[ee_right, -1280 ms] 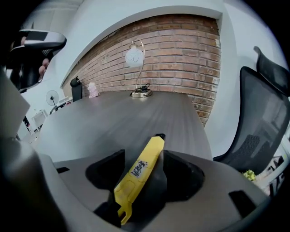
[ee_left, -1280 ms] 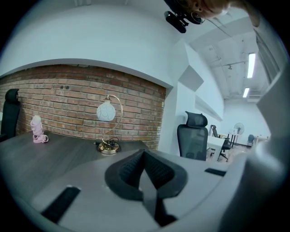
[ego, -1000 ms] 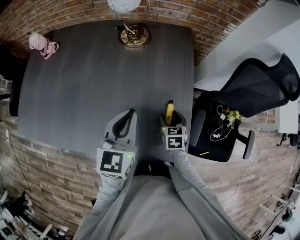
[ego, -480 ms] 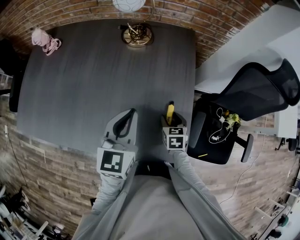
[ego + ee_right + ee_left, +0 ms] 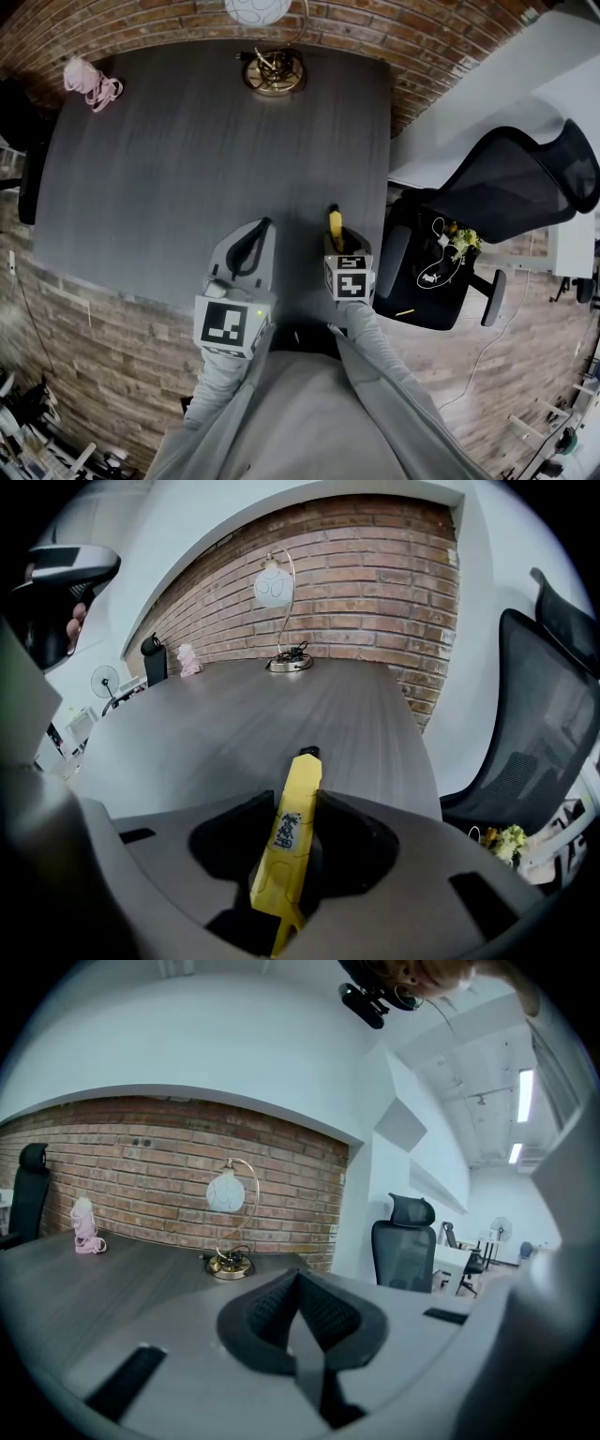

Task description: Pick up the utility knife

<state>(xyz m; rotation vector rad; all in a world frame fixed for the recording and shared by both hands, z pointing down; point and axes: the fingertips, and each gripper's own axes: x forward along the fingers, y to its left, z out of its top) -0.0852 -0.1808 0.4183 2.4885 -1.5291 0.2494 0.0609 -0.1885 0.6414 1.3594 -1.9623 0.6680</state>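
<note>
Table (image 5: 187, 169): knife (image 5: 298, 789) in closing hand-held gripper (image 5: 292, 808)

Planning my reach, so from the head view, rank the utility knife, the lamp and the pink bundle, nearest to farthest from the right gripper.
1. utility knife: between the jaws of the right gripper, which have just been closing on it.
2. lamp: far table edge, ahead.
3. pink bundle: far left corner.
</note>
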